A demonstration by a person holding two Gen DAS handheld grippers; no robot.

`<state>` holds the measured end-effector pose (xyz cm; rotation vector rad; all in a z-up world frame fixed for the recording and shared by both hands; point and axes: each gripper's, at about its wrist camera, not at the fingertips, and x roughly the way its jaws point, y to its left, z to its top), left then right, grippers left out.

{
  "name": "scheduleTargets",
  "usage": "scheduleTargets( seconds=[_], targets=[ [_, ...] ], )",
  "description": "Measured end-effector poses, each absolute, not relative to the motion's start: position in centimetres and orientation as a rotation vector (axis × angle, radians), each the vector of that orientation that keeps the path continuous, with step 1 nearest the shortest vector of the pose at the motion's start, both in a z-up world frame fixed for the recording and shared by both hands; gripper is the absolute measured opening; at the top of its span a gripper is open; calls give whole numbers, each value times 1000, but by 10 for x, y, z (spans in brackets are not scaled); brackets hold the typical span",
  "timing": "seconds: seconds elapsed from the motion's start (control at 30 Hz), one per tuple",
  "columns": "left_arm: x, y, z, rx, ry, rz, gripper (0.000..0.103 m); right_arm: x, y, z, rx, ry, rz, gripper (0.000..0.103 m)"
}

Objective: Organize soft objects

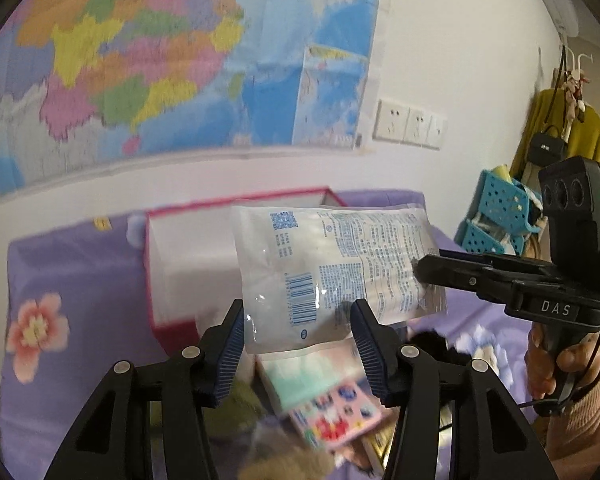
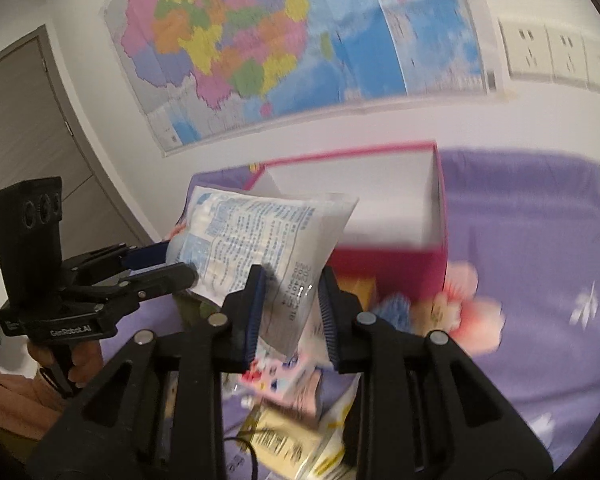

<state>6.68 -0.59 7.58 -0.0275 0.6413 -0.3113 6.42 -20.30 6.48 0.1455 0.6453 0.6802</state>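
From the left wrist camera, the right gripper (image 1: 421,274), lettered "DAS", pinches the right edge of a clear plastic packet (image 1: 335,270) printed with blue text, a barcode and a QR code; the packet hangs tilted, long axis sloping down-right, above the open pink box (image 1: 172,276) on the purple floral bedspread (image 1: 72,280), while the left gripper (image 1: 298,344) stands spread at its lower edge. From the right wrist camera, the left gripper (image 2: 180,268), marked "GenRobot.AI", clamps the packet's (image 2: 260,240) left edge; whether the right gripper (image 2: 292,312) grips cannot be told here. The box (image 2: 439,220) interior shows white.

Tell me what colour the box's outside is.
Pink-red outside, white inside; the box shows best in the right wrist view, standing open behind the held packet.
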Motion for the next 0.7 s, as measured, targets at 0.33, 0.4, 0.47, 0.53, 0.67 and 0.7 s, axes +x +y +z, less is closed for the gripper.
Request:
scheduleTargets(
  seconds=[0.33,0.4,0.47,0.53,0.67,0.7],
  targets=[
    [138,11,74,-51,691,-247,53,142,-187,71,171,674,689,30],
    [150,15,68,-54,717,-247,53,157,-182,61,170,703,676,30],
    [162,18,60,-61,748,-237,53,169,-179,52,177,732,672,30],
    [174,22,48,-79,786,-235,53,181,-178,41,195,764,671,30],
    [187,28,31,-104,840,-236,53,197,-171,22,192,818,656,30],
    [189,28,28,-107,848,-237,53,201,-170,17,191,833,651,30]
  ],
)
